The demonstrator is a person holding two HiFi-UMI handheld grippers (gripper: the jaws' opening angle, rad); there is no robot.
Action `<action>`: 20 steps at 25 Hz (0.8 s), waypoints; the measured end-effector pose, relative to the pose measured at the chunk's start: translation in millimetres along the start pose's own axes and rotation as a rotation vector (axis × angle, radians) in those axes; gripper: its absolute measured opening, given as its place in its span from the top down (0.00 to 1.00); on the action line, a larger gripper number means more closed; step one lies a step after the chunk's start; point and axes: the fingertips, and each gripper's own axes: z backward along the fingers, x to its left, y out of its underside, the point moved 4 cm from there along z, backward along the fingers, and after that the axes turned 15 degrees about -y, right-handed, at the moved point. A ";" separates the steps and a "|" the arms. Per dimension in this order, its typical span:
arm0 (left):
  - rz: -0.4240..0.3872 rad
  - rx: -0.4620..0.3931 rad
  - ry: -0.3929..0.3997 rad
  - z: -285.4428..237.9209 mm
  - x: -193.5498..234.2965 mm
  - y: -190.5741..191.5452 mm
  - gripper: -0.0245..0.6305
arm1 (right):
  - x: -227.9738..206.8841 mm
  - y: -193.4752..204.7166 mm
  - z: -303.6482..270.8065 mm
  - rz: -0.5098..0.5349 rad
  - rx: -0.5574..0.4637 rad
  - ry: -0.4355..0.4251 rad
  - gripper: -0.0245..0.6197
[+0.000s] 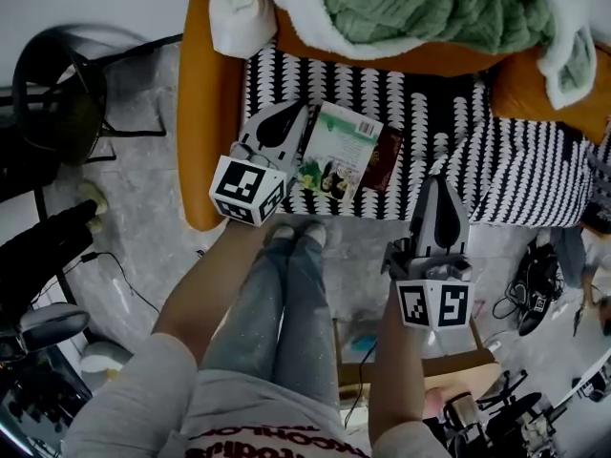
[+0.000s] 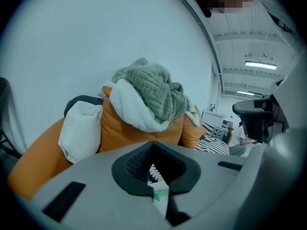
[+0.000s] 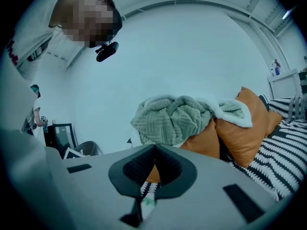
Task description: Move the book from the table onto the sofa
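**Book** [image 1: 339, 151]: one, with a green cover and a picture panel along its near edge. It lies flat at the front of the sofa seat, just right of the left gripper's jaws. The cover print is too small to read. A dark red strip adjoins its right end; whether it belongs to the book cannot be told.

**Sofa** [image 1: 535, 175]: orange body and a seat cover in a black-and-white scallop pattern. It carries orange cushions [image 1: 535, 89], a white pillow [image 1: 239, 12] at the left corner, and a heaped green blanket [image 1: 439, 8] with white fleece backing.

**Left gripper** [image 1: 294, 111]: jaws pressed together with nothing pinched, held over the seat's front left. The cube bears black-and-white square markers.

**Right gripper** [image 1: 436, 184]: jaws pressed together and empty, over the seat's front edge and well apart from the book. Its cube bears the same kind of markers.

Each gripper view shows a small green-and-white sliver low in the slit. What it is cannot be told.

**Person**: legs in grey jeans [image 1: 277, 294] and a white top with red lettering, cut off at the frame edge and unreadable.

**Surroundings**:
- grey stone-look floor [image 1: 143, 227]
- black chair [image 1: 57, 93] at the left
- brown cardboard box [image 1: 458, 361] by the right arm
- tangle of black cables [image 1: 535, 289] at the right
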 end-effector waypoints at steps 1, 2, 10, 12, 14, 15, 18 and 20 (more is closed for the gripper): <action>0.003 0.000 0.003 6.4 -0.2 -4.4 0.94 | 3.1 -4.2 -0.7 0.005 0.000 -0.005 0.92; 0.009 -0.001 0.004 13.1 -0.3 -9.1 0.94 | 6.3 -9.0 -0.9 0.011 0.000 -0.009 0.92; 0.015 0.000 -0.006 68.2 3.0 -46.7 0.94 | 30.2 -60.9 5.5 0.049 -0.018 -0.017 0.92; 0.028 -0.001 -0.015 80.1 4.8 -56.8 0.94 | 36.1 -75.5 7.6 0.063 -0.023 -0.024 0.92; 0.046 -0.013 -0.030 93.0 5.8 -69.8 0.94 | 43.8 -88.3 12.1 0.074 -0.023 -0.031 0.92; 0.052 -0.018 -0.038 100.1 6.2 -76.8 0.94 | 48.5 -94.5 15.0 0.077 -0.023 -0.033 0.92; 0.058 -0.045 -0.071 119.9 11.0 -101.8 0.94 | 64.3 -117.1 22.0 0.094 -0.031 -0.044 0.92; 0.070 -0.069 -0.092 132.6 15.4 -121.3 0.94 | 75.0 -134.6 26.4 0.109 -0.042 -0.054 0.92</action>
